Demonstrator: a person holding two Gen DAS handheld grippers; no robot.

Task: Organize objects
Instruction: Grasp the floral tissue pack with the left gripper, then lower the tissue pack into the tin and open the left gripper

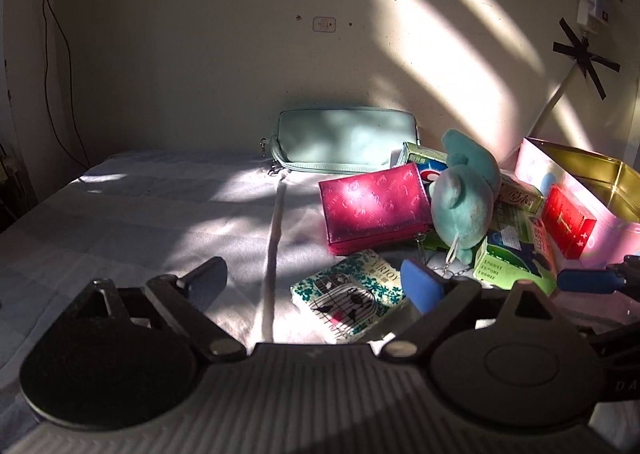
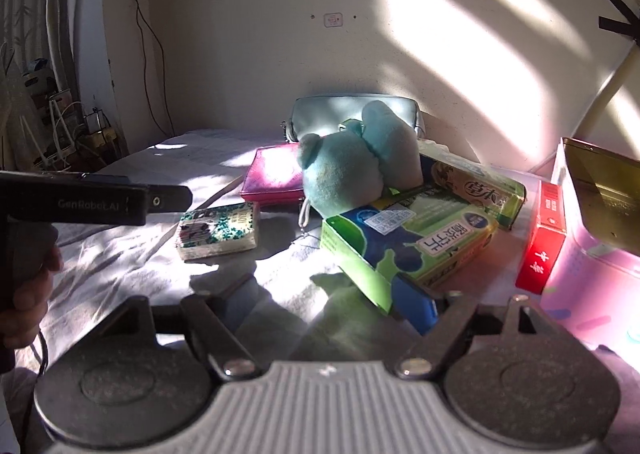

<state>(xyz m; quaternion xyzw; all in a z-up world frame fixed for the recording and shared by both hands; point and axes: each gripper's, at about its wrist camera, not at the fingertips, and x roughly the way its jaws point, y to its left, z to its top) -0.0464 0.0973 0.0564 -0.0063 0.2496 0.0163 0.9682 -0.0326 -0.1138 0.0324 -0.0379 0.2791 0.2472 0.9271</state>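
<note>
Left gripper (image 1: 316, 282) gapes, nothing between its jaws, above the patterned tissue pack (image 1: 352, 298); right gripper (image 2: 332, 302) likewise released, its blue pad just beside the near green box (image 2: 404, 246); right, a pink tin (image 1: 592, 190)

Sunlit cream wall (image 1: 200, 54) behind white-sheeted bed (image 1: 140, 214).

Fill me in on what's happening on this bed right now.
A person holds a hand-held gripper in each hand over a white sheet strewn with clutter. The left hand-held gripper hovers open by a floral tissue pack, gripping nothing. The right hand-held gripper is open too, its blue pad beside a green and blue carton. A teal plush toy, a magenta wallet and a red box lie loose; the pink tin waits at right.
</note>
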